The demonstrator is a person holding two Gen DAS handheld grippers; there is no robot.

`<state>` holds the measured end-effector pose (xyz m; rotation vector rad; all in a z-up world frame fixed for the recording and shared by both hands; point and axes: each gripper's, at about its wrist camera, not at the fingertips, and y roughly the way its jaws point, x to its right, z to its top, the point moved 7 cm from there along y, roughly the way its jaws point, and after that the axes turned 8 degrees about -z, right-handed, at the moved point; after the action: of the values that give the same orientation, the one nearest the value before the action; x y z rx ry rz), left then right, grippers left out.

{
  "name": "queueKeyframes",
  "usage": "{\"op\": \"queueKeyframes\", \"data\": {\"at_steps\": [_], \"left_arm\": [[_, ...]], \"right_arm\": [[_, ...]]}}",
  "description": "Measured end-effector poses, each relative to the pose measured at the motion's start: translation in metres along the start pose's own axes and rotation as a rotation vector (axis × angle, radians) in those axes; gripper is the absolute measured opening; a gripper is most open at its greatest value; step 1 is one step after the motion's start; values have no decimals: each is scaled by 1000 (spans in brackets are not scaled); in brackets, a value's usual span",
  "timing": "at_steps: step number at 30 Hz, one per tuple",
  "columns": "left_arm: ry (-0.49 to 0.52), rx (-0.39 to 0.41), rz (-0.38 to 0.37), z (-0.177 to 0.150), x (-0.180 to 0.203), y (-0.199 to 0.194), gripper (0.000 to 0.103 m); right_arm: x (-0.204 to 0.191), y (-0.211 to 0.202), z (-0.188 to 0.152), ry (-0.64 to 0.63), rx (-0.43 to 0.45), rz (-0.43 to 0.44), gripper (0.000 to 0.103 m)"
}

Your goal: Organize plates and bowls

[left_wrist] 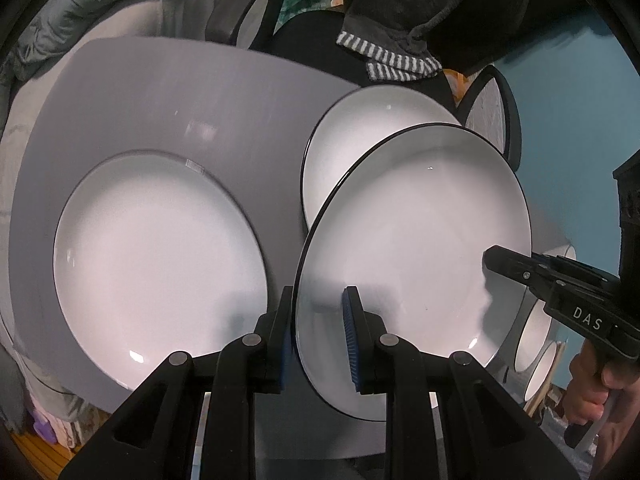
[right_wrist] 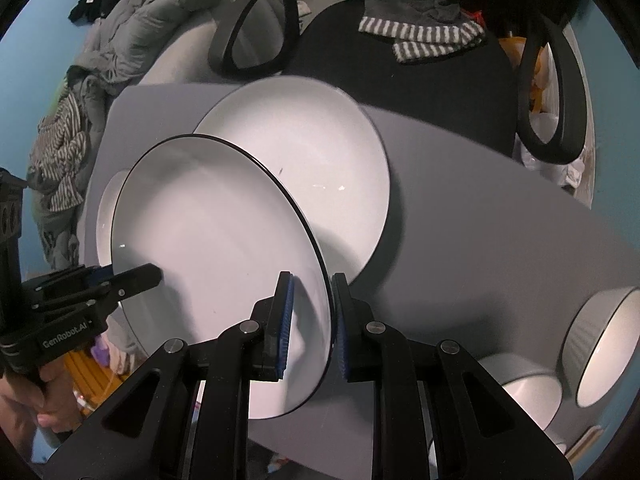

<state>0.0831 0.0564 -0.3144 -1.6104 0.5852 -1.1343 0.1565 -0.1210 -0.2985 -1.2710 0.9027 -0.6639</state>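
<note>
at mid-frame both the left gripper [left_wrist: 318,336] and the right gripper [right_wrist: 312,324] clamp opposite rims of the black-rimmed white plate [left_wrist: 412,240]; likely stiff, slick, breakable.

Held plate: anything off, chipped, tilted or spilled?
No chip or spill shows. The held plate is tilted in the air, clamped at opposite rims by the left gripper and right gripper, overlapping a plate on the table. A small dark speck marks that plate.
</note>
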Motion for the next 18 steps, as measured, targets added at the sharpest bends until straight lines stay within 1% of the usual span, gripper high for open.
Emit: {"op": "queueKeyframes", "data": {"at_steps": [9, 18], "left_arm": [[1, -10, 27, 36, 1, 9, 23], [6, -45, 53, 49, 5, 19, 24]], "right_arm": [[6, 7, 30, 19, -6, -16, 19], [12, 19, 41, 27, -37, -19, 19]]}}
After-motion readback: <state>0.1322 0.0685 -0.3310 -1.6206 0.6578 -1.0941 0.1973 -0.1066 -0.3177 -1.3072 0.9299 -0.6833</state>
